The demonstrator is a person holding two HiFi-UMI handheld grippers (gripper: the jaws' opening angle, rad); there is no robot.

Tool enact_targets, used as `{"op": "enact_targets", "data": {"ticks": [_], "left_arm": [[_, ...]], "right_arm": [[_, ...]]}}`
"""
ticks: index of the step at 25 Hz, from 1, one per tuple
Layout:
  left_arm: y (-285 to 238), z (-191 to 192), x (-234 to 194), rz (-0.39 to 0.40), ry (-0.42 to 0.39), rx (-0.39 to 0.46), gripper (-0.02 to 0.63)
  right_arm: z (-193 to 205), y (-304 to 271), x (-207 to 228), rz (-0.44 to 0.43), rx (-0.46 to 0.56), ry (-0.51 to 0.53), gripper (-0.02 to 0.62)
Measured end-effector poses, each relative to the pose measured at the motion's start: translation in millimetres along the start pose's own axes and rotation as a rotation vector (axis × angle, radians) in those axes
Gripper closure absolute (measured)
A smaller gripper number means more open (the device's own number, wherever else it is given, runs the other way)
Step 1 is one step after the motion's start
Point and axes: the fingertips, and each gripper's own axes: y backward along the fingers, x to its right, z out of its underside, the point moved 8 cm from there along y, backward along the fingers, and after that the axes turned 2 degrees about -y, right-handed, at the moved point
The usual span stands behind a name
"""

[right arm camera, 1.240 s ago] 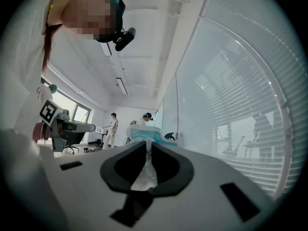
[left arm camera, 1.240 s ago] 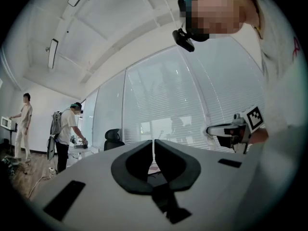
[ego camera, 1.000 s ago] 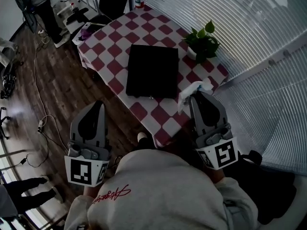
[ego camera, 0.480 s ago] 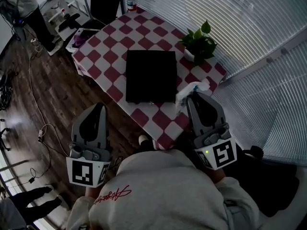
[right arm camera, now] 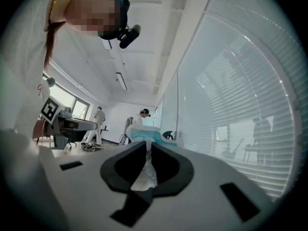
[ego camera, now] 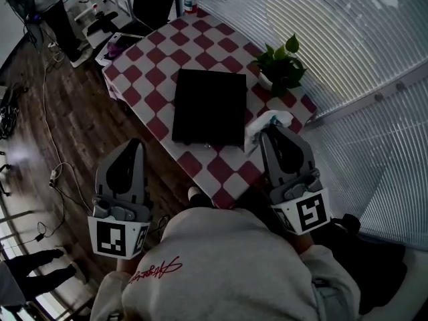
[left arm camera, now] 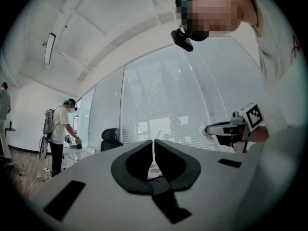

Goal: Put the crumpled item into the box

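The crumpled item [ego camera: 266, 122], a pale wad with a bit of teal showing, had crept slightly further in over the checked surface [ego camera: 150, 72] in the last second. It had come a touch nearer the potted plant [ego camera: 281, 62], and nothing else had really shifted. The right claw [ego camera: 269, 134] pinched the wad at its tips, and the loose end bunched out past them. It hung in the air over the right-hand part of the surface, just beside the near right corner of the black box [ego camera: 208, 105] but not yet over it.

From where I stood the box showed only a flat dark top, and I could not tell whether it was open. To my eye the carry was almost done, with a short move left to bring the wad above the box.

The left claw [ego camera: 131, 151] was pressed together on nothing, held low over the wooden floor [ego camera: 67, 126], well apart from the box.
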Motion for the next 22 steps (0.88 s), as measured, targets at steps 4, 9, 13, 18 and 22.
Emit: {"op": "enact_targets", "data": {"ticks": [4,9,13,18,22], "left_arm": [[-2,-4,4,-0.038,-0.005,0.013,0.581],[1,-5,6,-0.079,-0.014,0.006,0.581],[3,-7,7,-0.109,-0.022,0.003,0.581],[3,-7,8,-0.134,-0.024,-0.002,0.581],[2,-7,9,-0.149,-0.026,-0.005,0.581]], "right_arm": [[1,-5,9,-0.034,0.0,0.01,0.552],[5,-11,14,-0.07,-0.003,0.012,0.552],[9,-16,17,-0.096,-0.013,0.01,0.552],[13,-24,20,-0.126,-0.01,0.011,0.552],[19,-30,22,-0.14,-0.031,0.008,0.552]]}}
